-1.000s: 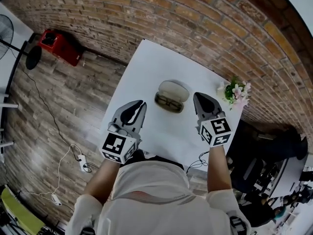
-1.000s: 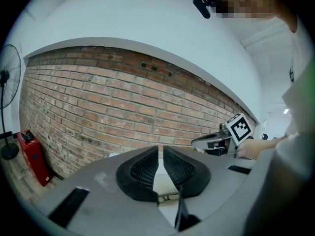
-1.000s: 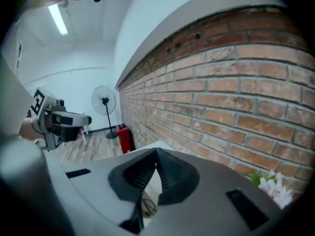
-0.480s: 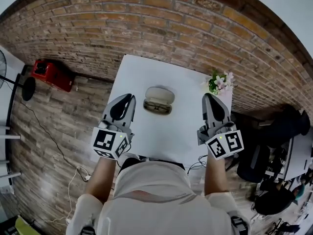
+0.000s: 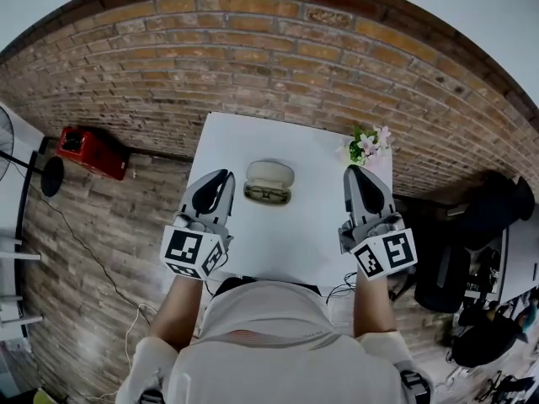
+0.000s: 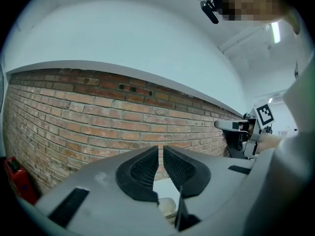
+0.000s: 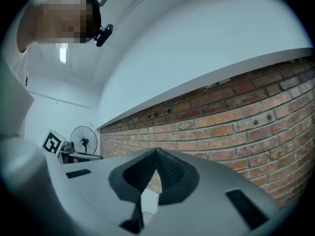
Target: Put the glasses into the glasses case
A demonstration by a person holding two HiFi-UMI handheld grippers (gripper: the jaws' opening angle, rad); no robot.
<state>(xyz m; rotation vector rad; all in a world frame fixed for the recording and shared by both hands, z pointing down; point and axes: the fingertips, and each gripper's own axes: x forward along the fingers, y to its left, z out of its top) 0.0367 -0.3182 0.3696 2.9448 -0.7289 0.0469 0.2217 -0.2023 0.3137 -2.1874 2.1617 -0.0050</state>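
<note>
The cream glasses case [image 5: 270,172] lies open at the middle of the white table [image 5: 295,242], with the dark-framed glasses [image 5: 267,194] resting in its lower half. My left gripper [image 5: 221,176] hovers left of the case, apart from it, jaws drawn together with only a sliver between them and nothing held. My right gripper [image 5: 354,172] hovers to the right, shut and empty. In the left gripper view the left gripper [image 6: 160,149] points level at the brick wall, and the case [image 6: 167,206] peeks out below the jaws. The right gripper [image 7: 156,151] also faces the wall.
A small bunch of flowers [image 5: 366,144] stands at the table's far right corner, close to my right gripper. A brick wall [image 5: 278,66] runs behind the table. A red box [image 5: 91,151] sits on the wooden floor at left; dark office chairs [image 5: 472,251] are at right.
Both grippers have lifted and drawn back from the case, the right one swinging outward to the right. The case and glasses lie as before.
</note>
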